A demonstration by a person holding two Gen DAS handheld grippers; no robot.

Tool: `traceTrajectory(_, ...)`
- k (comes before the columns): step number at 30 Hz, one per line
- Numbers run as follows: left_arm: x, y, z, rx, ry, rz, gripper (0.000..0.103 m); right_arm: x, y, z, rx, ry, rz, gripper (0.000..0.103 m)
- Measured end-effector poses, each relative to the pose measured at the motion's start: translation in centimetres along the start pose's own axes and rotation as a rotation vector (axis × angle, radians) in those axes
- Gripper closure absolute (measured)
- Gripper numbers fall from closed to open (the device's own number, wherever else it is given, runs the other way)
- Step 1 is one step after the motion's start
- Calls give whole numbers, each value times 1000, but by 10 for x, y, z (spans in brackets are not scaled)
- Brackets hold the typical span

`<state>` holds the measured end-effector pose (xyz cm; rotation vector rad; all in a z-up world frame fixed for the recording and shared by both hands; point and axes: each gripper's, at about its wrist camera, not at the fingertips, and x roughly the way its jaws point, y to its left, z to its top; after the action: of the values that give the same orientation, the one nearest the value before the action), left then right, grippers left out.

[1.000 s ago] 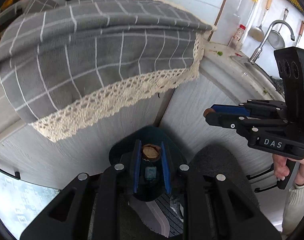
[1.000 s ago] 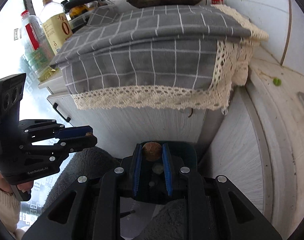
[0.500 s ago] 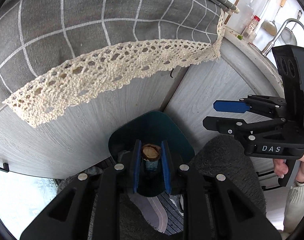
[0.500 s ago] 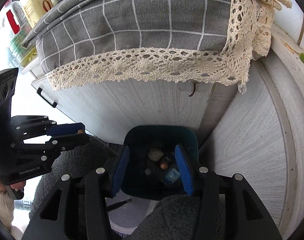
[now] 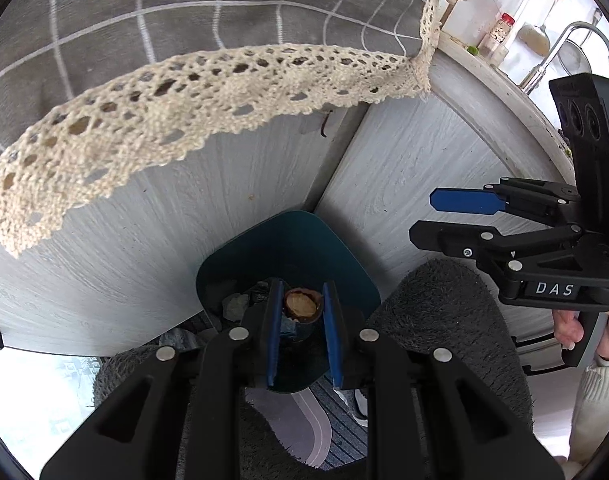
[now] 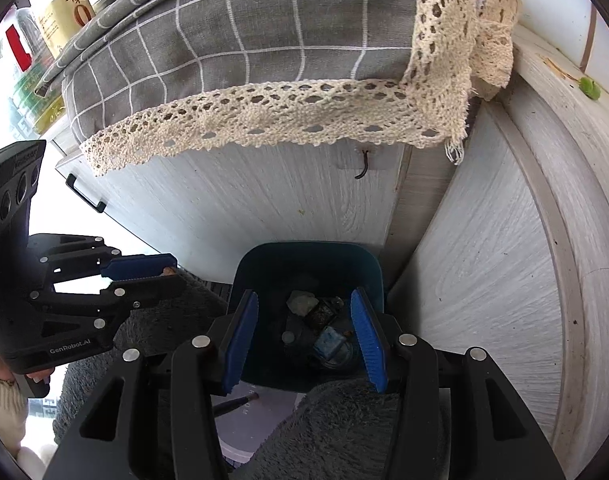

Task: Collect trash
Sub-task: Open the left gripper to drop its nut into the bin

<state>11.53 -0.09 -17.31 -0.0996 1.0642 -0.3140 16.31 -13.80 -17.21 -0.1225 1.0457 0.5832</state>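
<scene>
While the left hand-held gripper pinches a brown nutshell across its sides above the teal bin, the right hand-held gripper stands wide and empty, its jaws having just been opening over that bin. The shell looks light, stiff and brittle, best held gently. Inside lie a pale crumpled scrap at twelve o'clock and a blue wrapper at five.

Teal trash bin sat open-topped in the cabinet corner, clear from above. Grey cabinet doors walled it behind and at the right. Lace-edged checked cloth overhung above. Fuzzy grey mat crowded the bin's near side.
</scene>
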Motion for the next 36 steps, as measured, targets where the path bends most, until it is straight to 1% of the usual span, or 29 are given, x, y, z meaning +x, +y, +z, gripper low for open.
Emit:
traceTrajectory(6,7,-7,9,14,5,-2,81,-2,-7,-1,19,-9,2,54)
traceTrajectory(10,13,-9,7,23,11,-17,81,-4,-10,0,23,-14,3,54)
traceTrajectory(11,14,-10,7,23,11,-19,78,-4,-10,0,22,-13,4,54)
traceTrajectory(13,15,-11,7,14,2,-16,55,-4,-10,0,19,-13,5,54)
traceTrajectory(20,8,-1,4,-6,-12,-2,54,-4,-6,-1,19,-18,-3,54)
traceTrajectory(28,-8,-2,4,-5,-45,14,54,-13,5,-2,3,-34,-8,54)
traceTrajectory(31,-21,-4,6,-6,-78,31,53,-23,10,-2,-5,-55,-13,54)
traceTrajectory(36,-61,-12,7,4,-190,67,49,-45,17,-5,-16,-107,-24,54)
